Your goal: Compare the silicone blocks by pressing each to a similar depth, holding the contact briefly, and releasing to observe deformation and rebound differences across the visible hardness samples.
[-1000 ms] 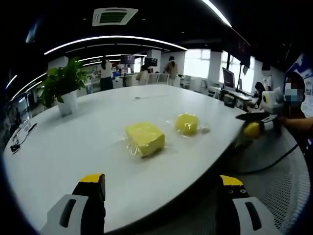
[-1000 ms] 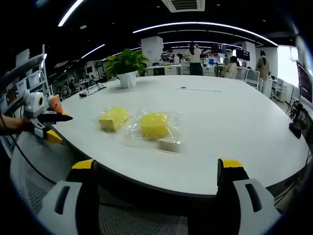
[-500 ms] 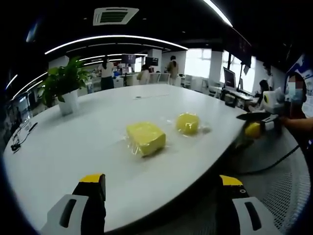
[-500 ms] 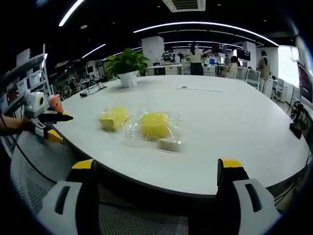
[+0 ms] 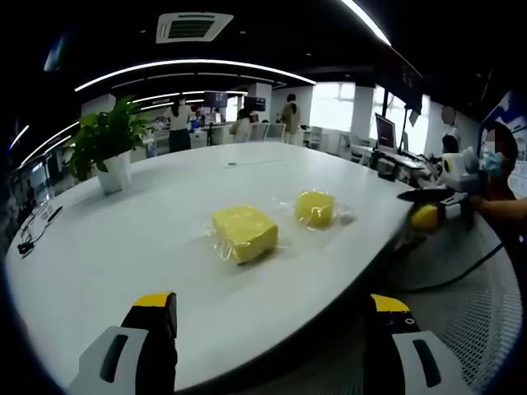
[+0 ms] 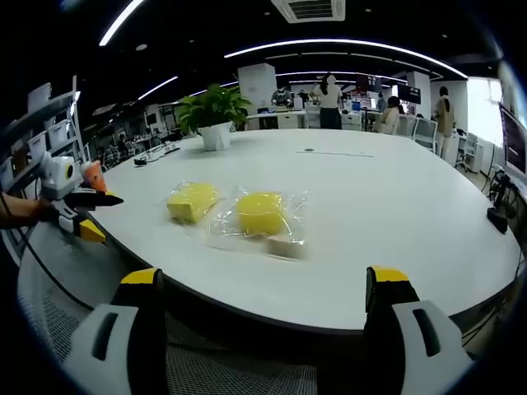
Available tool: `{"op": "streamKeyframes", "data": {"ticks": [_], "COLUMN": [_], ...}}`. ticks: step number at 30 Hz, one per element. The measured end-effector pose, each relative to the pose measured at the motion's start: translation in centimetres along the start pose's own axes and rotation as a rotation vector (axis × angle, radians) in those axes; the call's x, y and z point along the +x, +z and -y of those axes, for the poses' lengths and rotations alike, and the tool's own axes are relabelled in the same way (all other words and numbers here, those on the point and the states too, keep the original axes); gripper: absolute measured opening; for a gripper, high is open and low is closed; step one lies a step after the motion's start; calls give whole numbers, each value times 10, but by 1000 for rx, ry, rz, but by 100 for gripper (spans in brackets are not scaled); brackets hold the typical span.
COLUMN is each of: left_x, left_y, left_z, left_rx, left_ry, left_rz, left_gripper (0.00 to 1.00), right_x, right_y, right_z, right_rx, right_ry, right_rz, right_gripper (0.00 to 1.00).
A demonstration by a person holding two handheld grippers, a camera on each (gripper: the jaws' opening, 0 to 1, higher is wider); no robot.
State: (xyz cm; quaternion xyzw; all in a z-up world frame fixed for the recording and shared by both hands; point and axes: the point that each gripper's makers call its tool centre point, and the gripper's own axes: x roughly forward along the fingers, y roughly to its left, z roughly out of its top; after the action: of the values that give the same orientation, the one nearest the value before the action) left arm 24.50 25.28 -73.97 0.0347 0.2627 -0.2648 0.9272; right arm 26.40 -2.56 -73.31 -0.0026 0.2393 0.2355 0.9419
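Two yellow silicone blocks in clear wrap lie on the white round table [image 5: 148,247]. In the left gripper view the squarish block [image 5: 244,233] is nearer and the rounder block [image 5: 314,207] is beyond it. My left gripper [image 5: 272,309] hangs open off the table's near edge, well short of both. In the right gripper view the squarish block [image 6: 191,202] lies left of the rounder block [image 6: 260,212], with a small pale block [image 6: 284,245] in front. My right gripper [image 6: 263,276] is open and apart from them. Each gripper appears in the other's view: right [image 5: 422,207], left [image 6: 97,214].
A potted plant [image 5: 107,148] [image 6: 212,115] stands at the table's far side. A mesh chair seat [image 5: 478,313] [image 6: 49,313] lies below the table edge. A cable [image 5: 29,230] and a dark object [image 6: 496,218] sit near the rim. People and desks fill the office behind.
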Motion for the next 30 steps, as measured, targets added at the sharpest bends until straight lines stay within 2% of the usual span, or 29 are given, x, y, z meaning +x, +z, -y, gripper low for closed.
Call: {"op": "streamKeyframes", "data": {"ticks": [14,30], "left_x": [-1,1], "left_y": [4,1], "left_z": [-6,-12], "left_rx": [-9,-16], "left_ry": [28,23], "left_rz": [31,40], "left_gripper": [97,97], "right_x": [1,1], "right_y": [0,1], "right_z": [-2,-1], "right_rx": [-9,-5], "right_ry": [12,5], "right_rz": [-5,6], "right_gripper": [96,96]}}
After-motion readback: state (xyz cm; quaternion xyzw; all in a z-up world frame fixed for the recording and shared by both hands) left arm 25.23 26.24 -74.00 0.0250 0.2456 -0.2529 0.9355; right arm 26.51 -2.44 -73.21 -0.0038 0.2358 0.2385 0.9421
